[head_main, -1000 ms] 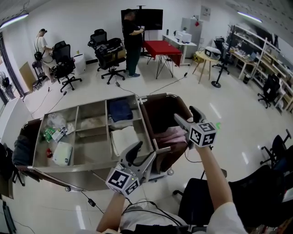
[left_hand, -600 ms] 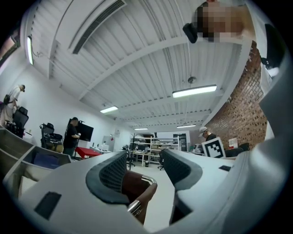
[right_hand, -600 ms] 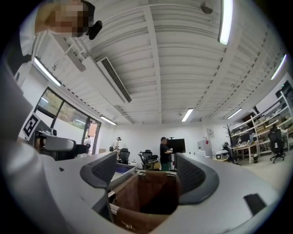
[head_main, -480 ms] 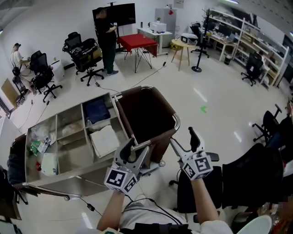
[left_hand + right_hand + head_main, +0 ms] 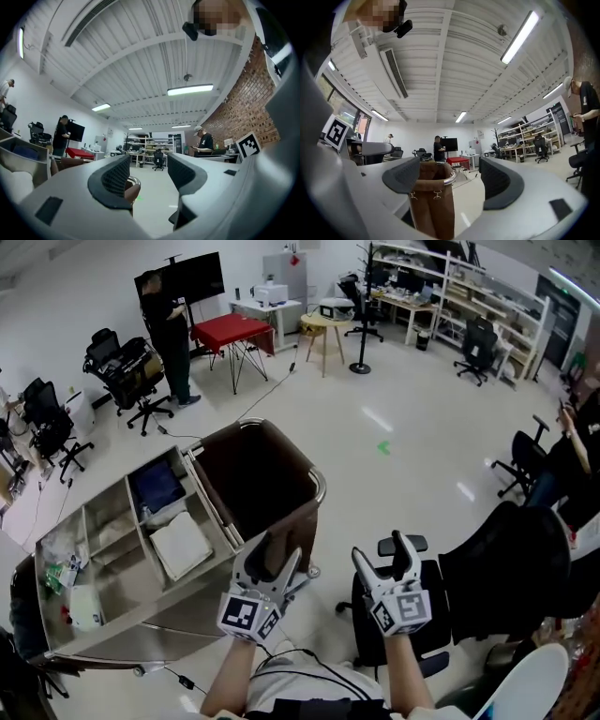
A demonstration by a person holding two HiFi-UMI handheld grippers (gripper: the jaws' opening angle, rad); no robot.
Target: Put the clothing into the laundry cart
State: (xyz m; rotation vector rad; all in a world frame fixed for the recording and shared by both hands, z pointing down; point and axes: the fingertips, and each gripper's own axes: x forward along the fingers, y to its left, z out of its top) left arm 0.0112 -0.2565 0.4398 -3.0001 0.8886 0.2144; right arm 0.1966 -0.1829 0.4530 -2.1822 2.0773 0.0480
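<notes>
The laundry cart (image 5: 281,512) is a brown bag on a chrome frame; its inside looks dark and no clothing shows in it. My left gripper (image 5: 275,554) hovers at the cart's near rim, open, with nothing between its fingers. My right gripper (image 5: 380,549) is held to the right of the cart, apart from it, also open and holding nothing. In the right gripper view the brown bag (image 5: 433,201) stands just beyond the open right gripper (image 5: 447,176). In the left gripper view the open left gripper (image 5: 147,171) shows only a bit of chrome rim (image 5: 134,180) behind its left pad.
A metal shelf trolley (image 5: 112,615) joins the cart's left side, holding a folded white cloth (image 5: 181,545), a blue cloth (image 5: 157,487) and small items. A black office chair (image 5: 502,568) stands close on the right. A person (image 5: 172,334), chairs and a red table (image 5: 230,332) are far back.
The right gripper has drawn back out of the cart, where it hung over pink clothing, and come down to the right. The view has swung right; the pink clothing no longer shows.
</notes>
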